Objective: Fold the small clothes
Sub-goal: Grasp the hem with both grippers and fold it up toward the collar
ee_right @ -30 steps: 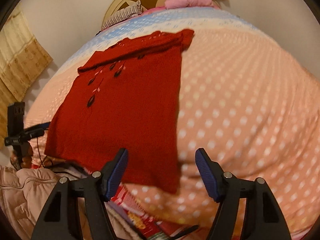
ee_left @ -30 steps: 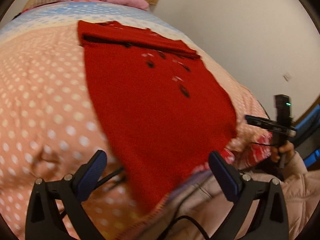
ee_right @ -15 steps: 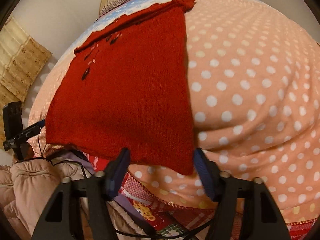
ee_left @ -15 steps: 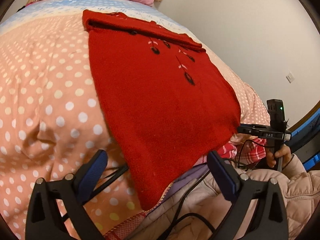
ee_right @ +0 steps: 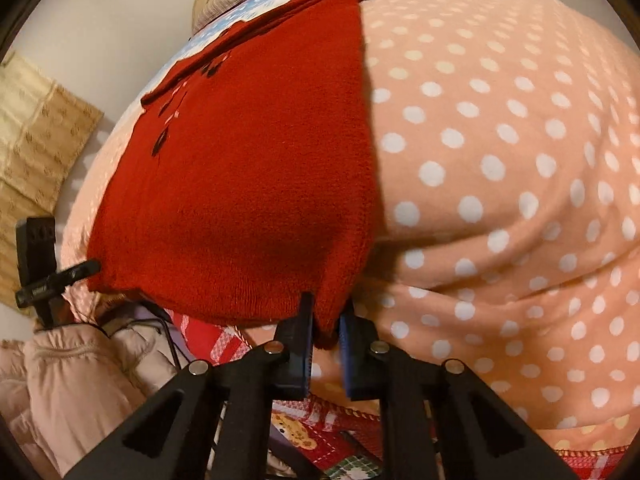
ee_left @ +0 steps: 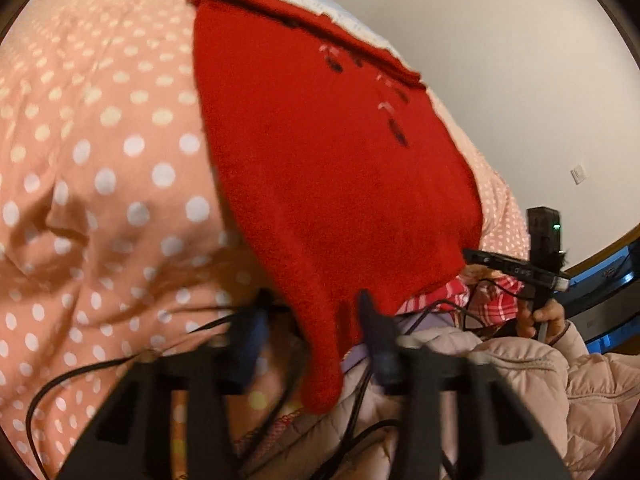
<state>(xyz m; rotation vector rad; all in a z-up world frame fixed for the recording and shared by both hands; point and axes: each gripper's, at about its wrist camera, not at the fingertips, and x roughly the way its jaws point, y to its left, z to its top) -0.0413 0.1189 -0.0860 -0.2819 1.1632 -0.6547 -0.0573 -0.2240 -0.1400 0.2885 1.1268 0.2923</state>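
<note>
Both grippers have dropped toward the near hem of the red sweater (ee_right: pixel 248 184) since the earlier frames, and the jaws of each have just been closing; the right gripper (ee_right: pixel 326 330) now pinches the sweater's near right corner, its blue pads (ee_right: pixel 349 354) pressed against the knit on both sides; the left gripper (ee_left: pixel 316 334) is blurred, its jaws drawn in around the sweater's near left corner, which hangs between them, but whether the pads press on the cloth I cannot tell; the sweater lies flat on the pink polka-dot blanket (ee_right: pixel 500 160), its collar end farthest from the grippers and its hem reaching the blanket's near edge; below that hem a person's pale padded jacket (ee_left: pixel 520 380) shows, with black cables (ee_left: pixel 100 372) trailing beside the left corner.
</note>
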